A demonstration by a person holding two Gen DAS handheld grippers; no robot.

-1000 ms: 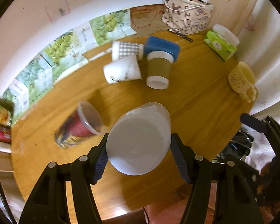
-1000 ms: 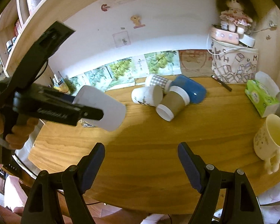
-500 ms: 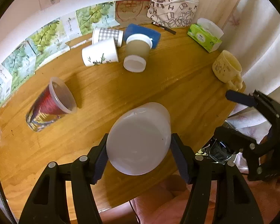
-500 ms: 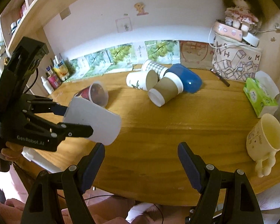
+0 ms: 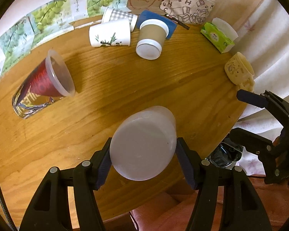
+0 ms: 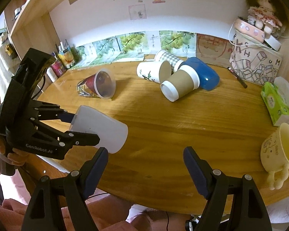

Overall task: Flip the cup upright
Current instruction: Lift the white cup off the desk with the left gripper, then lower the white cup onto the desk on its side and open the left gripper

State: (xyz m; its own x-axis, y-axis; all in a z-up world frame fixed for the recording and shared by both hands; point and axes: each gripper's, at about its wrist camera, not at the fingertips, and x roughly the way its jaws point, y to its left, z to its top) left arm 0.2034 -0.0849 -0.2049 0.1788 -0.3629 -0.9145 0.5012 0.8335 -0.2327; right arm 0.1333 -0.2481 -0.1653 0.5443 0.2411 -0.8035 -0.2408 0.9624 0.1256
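My left gripper (image 5: 143,152) is shut on a frosted white plastic cup (image 5: 142,142). It holds the cup by its base end above the near edge of the round wooden table (image 5: 125,80). In the right wrist view the cup (image 6: 100,129) lies roughly on its side in the air, mouth pointing right, between the left gripper's fingers (image 6: 84,136). My right gripper (image 6: 145,163) is open and empty over the table's near edge, to the right of the cup.
A clear cup with a red print (image 5: 44,86) lies on its side at the left. A white panda cup (image 5: 109,34), a checked cup (image 5: 119,17), a brown sleeved cup (image 5: 150,38) and a blue cup (image 5: 156,21) lie at the back. A cream mug (image 6: 279,150) and a green tissue pack (image 6: 277,104) sit right.
My left gripper has pulled back toward the near edge and come lower with the white cup, which has tilted closer to level. My right gripper has stayed open.
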